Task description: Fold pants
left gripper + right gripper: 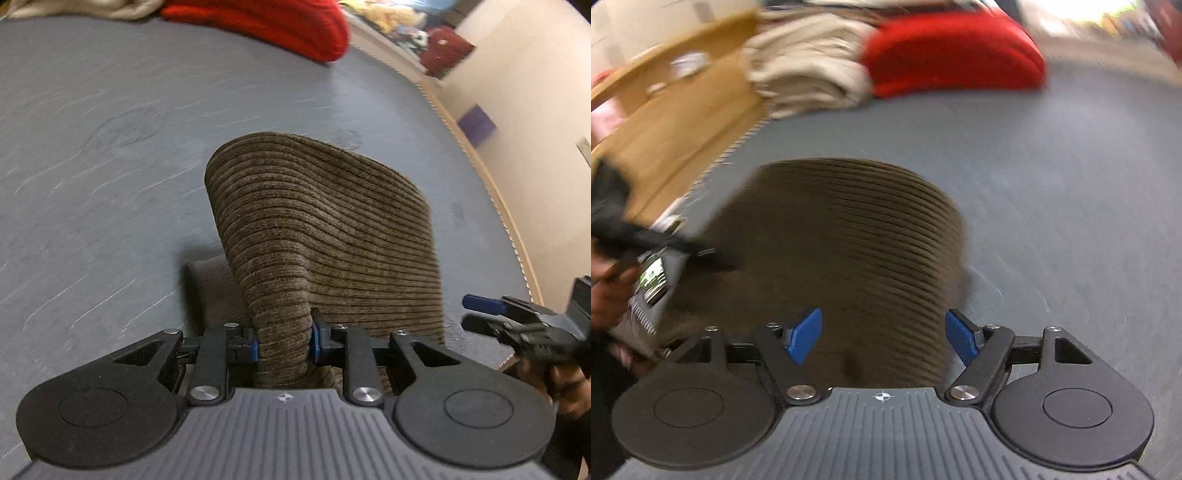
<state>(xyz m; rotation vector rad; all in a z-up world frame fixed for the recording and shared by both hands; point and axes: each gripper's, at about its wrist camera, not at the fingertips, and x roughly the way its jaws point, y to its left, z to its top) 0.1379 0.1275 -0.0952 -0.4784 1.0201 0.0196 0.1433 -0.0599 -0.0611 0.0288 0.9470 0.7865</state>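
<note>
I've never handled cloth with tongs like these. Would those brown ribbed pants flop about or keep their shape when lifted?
Probably floppy: the brown corduroy pants bunch into a narrow fold where the left tool pinches them. The thick ribbed pile likely resists slipping. They sag onto the grey surface, so expect trailing.

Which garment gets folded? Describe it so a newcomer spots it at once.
Start from the wide grey tabletop. Folded clothes, a red garment and a beige one, sit at its far edge; nearer lie the brown corduroy pants, one edge pinched in the left gripper. Their ribbed brown fabric sets them apart from the red and beige neighbours.
</note>
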